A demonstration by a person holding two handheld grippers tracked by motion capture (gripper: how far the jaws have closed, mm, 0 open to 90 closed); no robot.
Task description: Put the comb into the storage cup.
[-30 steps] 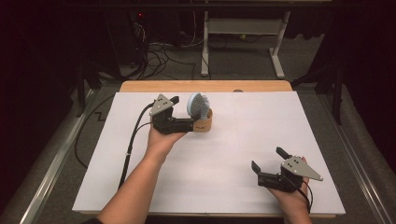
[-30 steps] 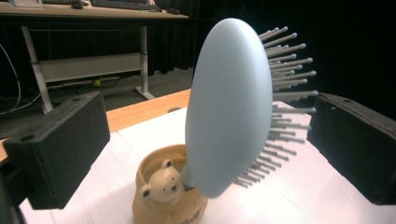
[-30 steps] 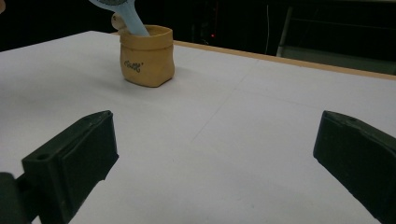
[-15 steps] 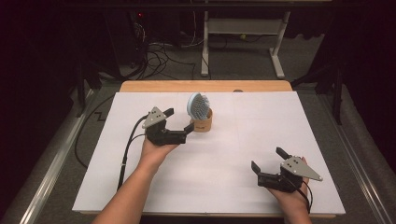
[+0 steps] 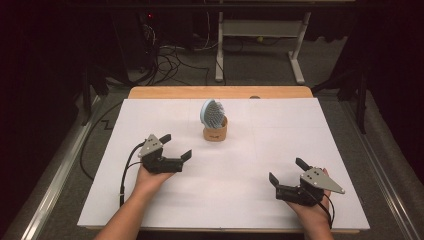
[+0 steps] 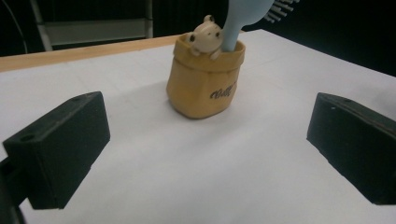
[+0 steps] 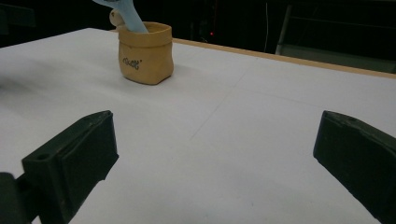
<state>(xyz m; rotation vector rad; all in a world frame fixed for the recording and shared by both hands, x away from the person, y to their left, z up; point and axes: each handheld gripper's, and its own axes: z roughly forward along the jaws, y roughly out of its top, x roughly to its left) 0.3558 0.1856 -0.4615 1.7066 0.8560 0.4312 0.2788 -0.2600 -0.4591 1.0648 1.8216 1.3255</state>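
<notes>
Now left gripper (image 5: 176,148) jaws wide, empty, near pouch (image 5: 215,133) holding brush (image 5: 212,113), right gripper (image 5: 287,170) likewise

Holder pouch (image 6: 204,81): matt tan, apparently moulded ceramic or resin. Hairbrush (image 5: 212,113): smooth pale-blue plastic. Table cover (image 5: 220,195): matt white sheet. Table edge (image 5: 175,92): wood.

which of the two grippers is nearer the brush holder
The left gripper, just down-left of the tan holder; the right gripper sits farther off near the front edge.

A pale blue hairbrush (image 5: 212,112) stands in a tan pouch (image 5: 215,131) with dark lettering.
</notes>
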